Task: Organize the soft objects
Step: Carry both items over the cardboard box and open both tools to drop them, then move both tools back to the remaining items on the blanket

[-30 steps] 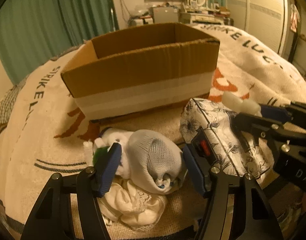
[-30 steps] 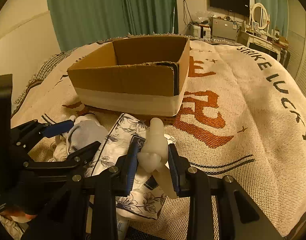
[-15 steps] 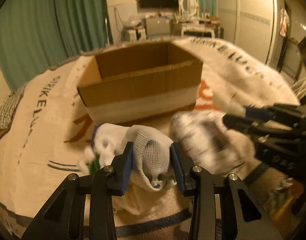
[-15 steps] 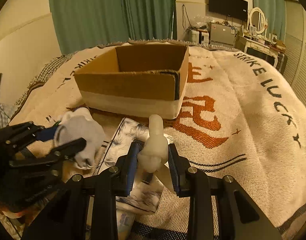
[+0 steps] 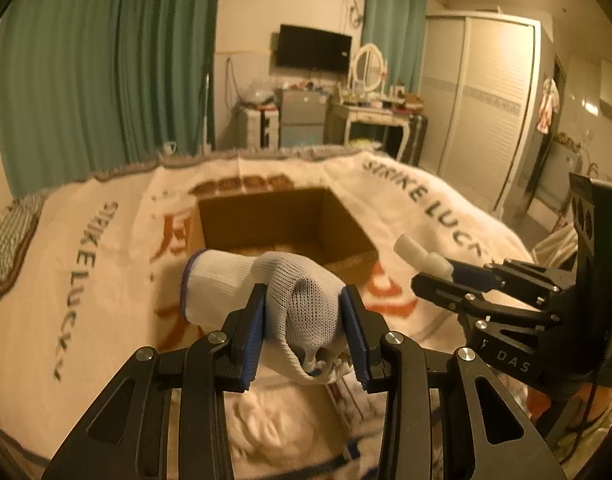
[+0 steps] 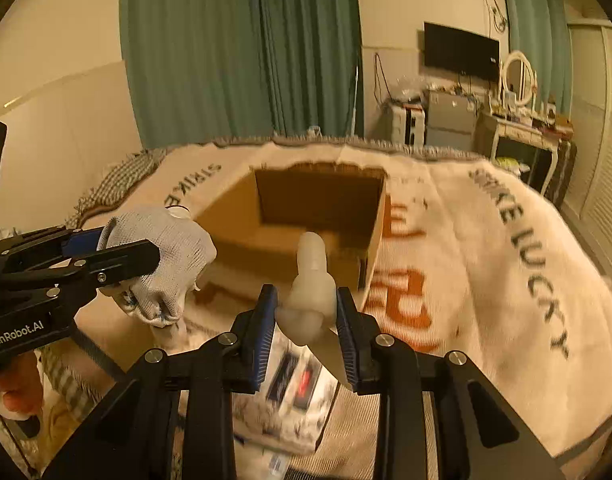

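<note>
Left wrist: left tongs (image 5: 303,330) clamp one glove (image 5: 265,292); right tongs (image 6: 306,322) clamp one white toy (image 6: 310,284).

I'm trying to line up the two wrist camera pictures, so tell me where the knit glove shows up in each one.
Left wrist view: the knit glove is at centre, clamped in the left gripper.
Right wrist view: the knit glove is at left, held off the blanket.
Shared landmark: the open cardboard box lies just beyond it in both.

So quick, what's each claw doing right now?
Left gripper: closed on the white knit glove.
Right gripper: closed on the pale rubbery toy.
</note>
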{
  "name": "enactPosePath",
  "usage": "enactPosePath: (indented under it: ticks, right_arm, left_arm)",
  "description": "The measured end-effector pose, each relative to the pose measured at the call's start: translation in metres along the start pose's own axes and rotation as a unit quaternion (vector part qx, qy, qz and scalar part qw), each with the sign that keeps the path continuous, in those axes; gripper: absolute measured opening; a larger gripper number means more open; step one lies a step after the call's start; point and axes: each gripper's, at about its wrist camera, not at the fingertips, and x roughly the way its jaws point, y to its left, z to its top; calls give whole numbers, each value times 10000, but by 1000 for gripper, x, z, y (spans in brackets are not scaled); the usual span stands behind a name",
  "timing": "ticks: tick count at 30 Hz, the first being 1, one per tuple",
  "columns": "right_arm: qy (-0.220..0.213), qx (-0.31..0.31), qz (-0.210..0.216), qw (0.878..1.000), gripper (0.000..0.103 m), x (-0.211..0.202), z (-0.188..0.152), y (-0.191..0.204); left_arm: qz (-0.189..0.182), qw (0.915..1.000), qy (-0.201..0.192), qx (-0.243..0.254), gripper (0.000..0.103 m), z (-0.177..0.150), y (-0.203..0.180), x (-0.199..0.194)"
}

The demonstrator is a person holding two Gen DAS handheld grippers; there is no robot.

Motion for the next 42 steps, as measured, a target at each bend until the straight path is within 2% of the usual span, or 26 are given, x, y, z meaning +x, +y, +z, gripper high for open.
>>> enactPosePath:
  ticks: [3,7,14,22,24,26,28,30,31,32,34,37,41,42]
  right_arm:
    - [-136,-53,22,9999,29,5,27,-4]
    - [-264,-160,9,9995,29,22,63,-8]
    - [-257,-157,30,9995,29,78,110,-19]
    - [242,-5,102,9997,29,153,108,-33]
    - [344,89,143,9993,29,167,102,-37]
    - [405,180,186,9988,30,176,100,-42]
    - [418,222,197,9987,31,179,97,-45]
    - [524,257,223,9980,32,181,96,-48]
    - [540,299,202,9979,37,181,95,-49]
    - [534,360,155,9978,44,178,95,-52]
    - [469,442,70,9979,51,166,95,-56]
    - [292,433,-114,9986,56,135,100,-58]
    - [-33,316,-301,9990,62,81,111,-51]
    - [-114,292,-338,9989,64,67,114,-48]
  left_arm:
    - [-33,9999,-141,-11,36,24,8,11]
    - [129,9997,-201,47,36,53,17,38]
    - [83,9999,-67,-58,36,76,38,96]
    - [285,9988,396,65,37,63,55,159]
    - [332,9982,465,164,41,58,55,167]
    - [371,9974,472,403,43,54,50,168]
    - [557,9959,430,572,50,54,45,169]
    - [672,9955,357,564,75,54,46,166]
    - [683,9958,322,510,78,55,47,163]
    - [704,9961,288,454,79,56,49,158]
    - [758,9961,255,383,79,61,54,150]
    - [874,9956,42,335,79,74,55,124]
    - [1031,9928,-466,384,80,90,45,65]
    - [1048,9922,-553,398,84,91,43,54]
